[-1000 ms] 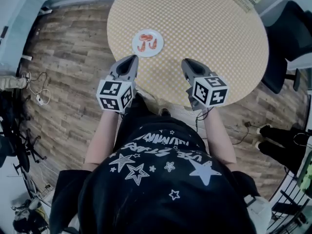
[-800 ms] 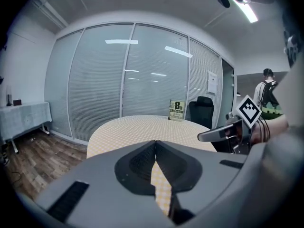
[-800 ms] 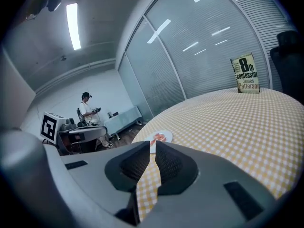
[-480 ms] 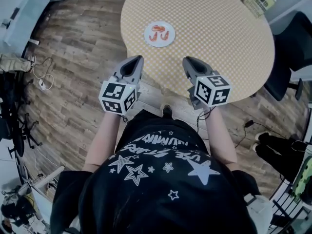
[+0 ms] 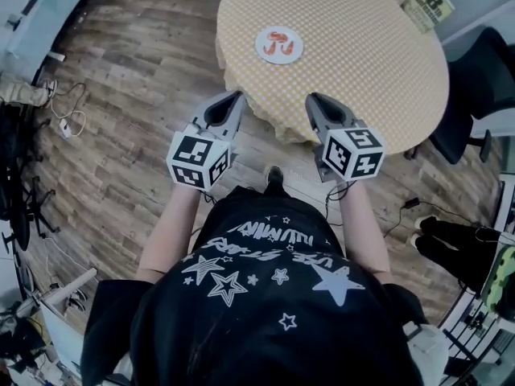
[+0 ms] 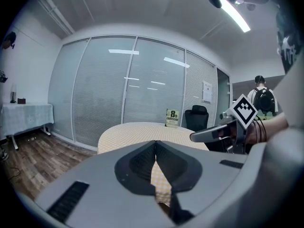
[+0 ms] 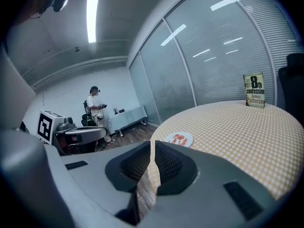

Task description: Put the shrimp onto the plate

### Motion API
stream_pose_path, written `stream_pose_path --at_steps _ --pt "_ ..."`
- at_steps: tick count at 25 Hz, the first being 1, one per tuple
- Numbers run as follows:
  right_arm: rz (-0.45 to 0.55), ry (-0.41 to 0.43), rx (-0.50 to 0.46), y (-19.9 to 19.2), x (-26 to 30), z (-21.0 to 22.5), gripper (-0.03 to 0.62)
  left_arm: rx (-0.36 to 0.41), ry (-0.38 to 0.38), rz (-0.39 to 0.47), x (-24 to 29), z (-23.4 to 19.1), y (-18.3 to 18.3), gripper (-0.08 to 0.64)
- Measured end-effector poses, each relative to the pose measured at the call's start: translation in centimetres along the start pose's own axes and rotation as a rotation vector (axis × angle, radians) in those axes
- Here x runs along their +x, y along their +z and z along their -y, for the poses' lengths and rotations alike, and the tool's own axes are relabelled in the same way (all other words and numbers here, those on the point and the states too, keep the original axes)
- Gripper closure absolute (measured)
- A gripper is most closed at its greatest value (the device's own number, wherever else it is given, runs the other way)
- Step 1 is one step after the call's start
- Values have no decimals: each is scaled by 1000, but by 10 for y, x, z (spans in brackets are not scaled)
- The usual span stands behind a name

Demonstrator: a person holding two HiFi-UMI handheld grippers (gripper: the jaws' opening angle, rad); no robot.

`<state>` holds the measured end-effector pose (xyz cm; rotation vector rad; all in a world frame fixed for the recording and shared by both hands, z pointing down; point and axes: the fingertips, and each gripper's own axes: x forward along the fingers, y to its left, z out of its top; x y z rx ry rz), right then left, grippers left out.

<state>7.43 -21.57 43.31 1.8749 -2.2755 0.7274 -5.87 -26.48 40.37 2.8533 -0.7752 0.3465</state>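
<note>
Two orange shrimp (image 5: 279,42) lie on a small white plate (image 5: 266,51) near the left edge of the round yellow checked table (image 5: 362,63). Both grippers hang short of the table's near edge, over the wooden floor. My left gripper (image 5: 232,97) is shut and holds nothing; its own view shows the jaws closed together (image 6: 155,148). My right gripper (image 5: 315,100) is also shut and empty, jaws nearly touching (image 7: 152,152). The right gripper view shows the plate (image 7: 179,138) with the shrimp beyond the jaws.
A book (image 5: 424,4) stands at the table's far edge. A black office chair (image 5: 475,79) is at the right. Cables (image 5: 60,111) lie on the floor to the left. A person (image 7: 95,109) stands far back in the room.
The person has backed away from the table. Both grippers, earlier over the table's near edge, now hang over the floor. The plate lies farther from them. Both stay shut.
</note>
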Motion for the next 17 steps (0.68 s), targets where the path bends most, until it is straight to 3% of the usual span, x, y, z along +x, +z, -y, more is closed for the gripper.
stream_pose_path --at_steps 12,17 --pt "34 -18 -19 -19 -20 -3 546 18 -23 39 -6 15 -16 552" --pt "35 -38 -24 -7 -31 -3 546 16 -38 52 -4 20 -3 552"
